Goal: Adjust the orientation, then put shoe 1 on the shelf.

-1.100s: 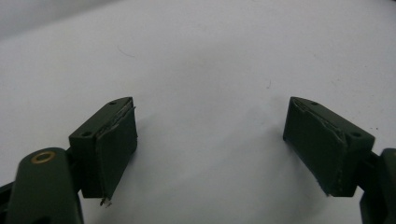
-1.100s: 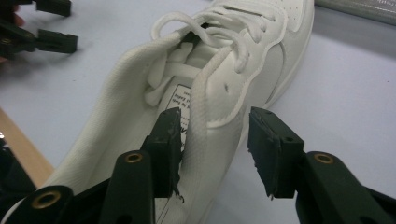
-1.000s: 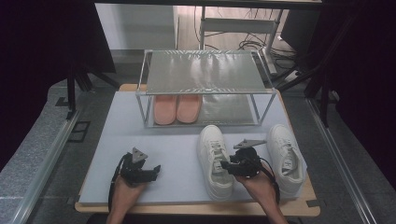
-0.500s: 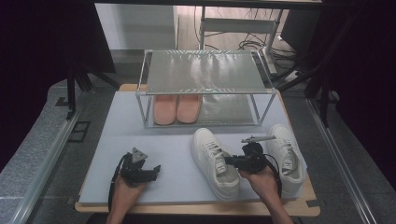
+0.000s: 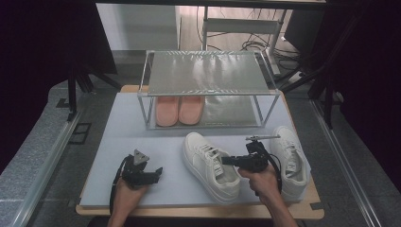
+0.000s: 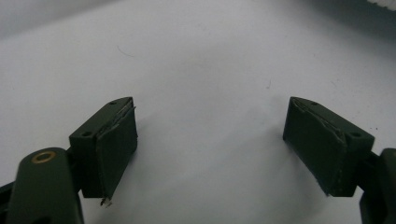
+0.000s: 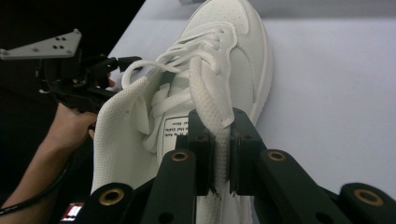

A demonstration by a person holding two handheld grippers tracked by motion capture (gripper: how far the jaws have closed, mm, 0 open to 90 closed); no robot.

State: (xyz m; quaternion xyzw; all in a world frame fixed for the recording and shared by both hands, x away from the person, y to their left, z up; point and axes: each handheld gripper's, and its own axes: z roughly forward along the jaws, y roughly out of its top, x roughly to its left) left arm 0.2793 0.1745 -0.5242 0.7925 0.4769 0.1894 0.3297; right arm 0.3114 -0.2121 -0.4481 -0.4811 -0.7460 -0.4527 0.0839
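White sneaker (image 5: 211, 165), angled on mat, collar pinched

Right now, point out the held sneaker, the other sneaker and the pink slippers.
held sneaker (image 5: 204, 152): high view, laces.
other sneaker (image 5: 291, 151): high view, upper, right of the hand.
pink slippers (image 5: 178, 109): high view, where the pair meets, under the rack.

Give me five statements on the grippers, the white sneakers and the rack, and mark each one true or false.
1. The right gripper pinches the collar of a white sneaker. True.
2. The left gripper holds the other sneaker. False: its fingers are spread over bare mat.
3. Pink slippers sit on the rack's lower level. True.
4. The rack's top shelf holds shoes. False: it is bare.
5. Both white sneakers lie in front of the rack. True.
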